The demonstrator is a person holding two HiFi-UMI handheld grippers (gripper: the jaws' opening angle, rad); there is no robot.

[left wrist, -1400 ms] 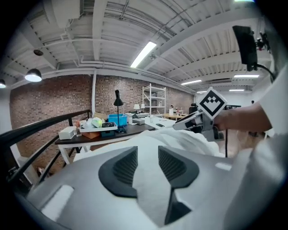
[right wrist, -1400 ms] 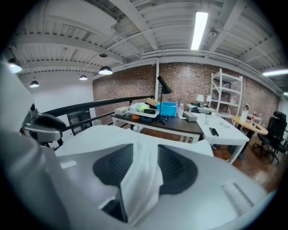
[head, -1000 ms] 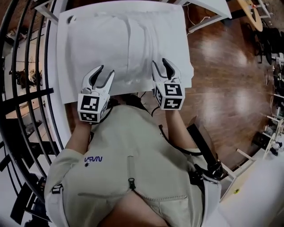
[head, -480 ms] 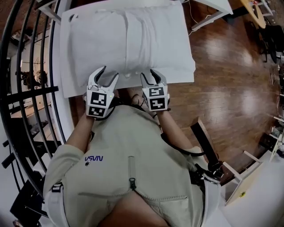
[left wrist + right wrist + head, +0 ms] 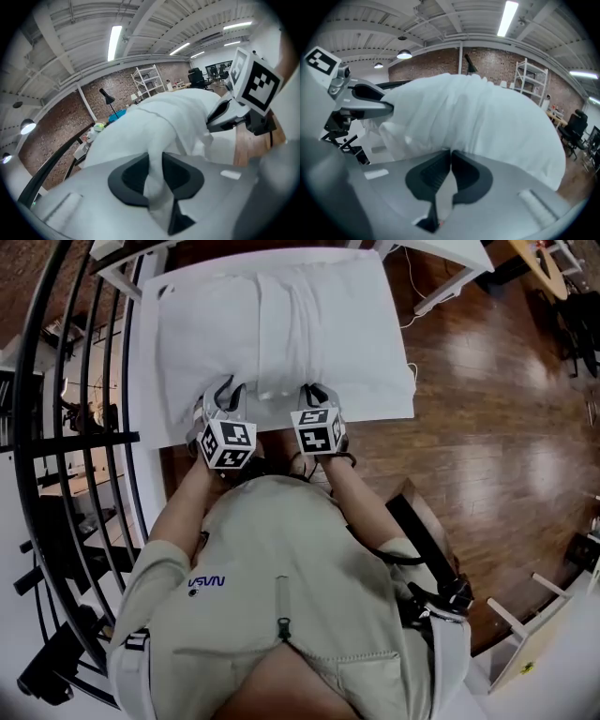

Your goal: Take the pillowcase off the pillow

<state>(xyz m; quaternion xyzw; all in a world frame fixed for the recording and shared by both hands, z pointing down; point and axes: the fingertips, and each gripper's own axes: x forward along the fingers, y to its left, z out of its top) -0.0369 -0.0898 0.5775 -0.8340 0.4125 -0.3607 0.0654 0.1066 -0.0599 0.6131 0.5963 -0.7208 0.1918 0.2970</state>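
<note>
Head view: pillow in white pillowcase flat on white table. L gripper & R gripper side by side at pillowcase's near edge. Blue "NASA" on jacket chest, seen upside down.

Left gripper view: L gripper jaws just been closing, now narrow, clamped on pinched-up fold of pillowcase.

Right gripper view: R gripper jaws just been closing, now pressed together at pillowcase edge; cloth pinch unclear.
</note>
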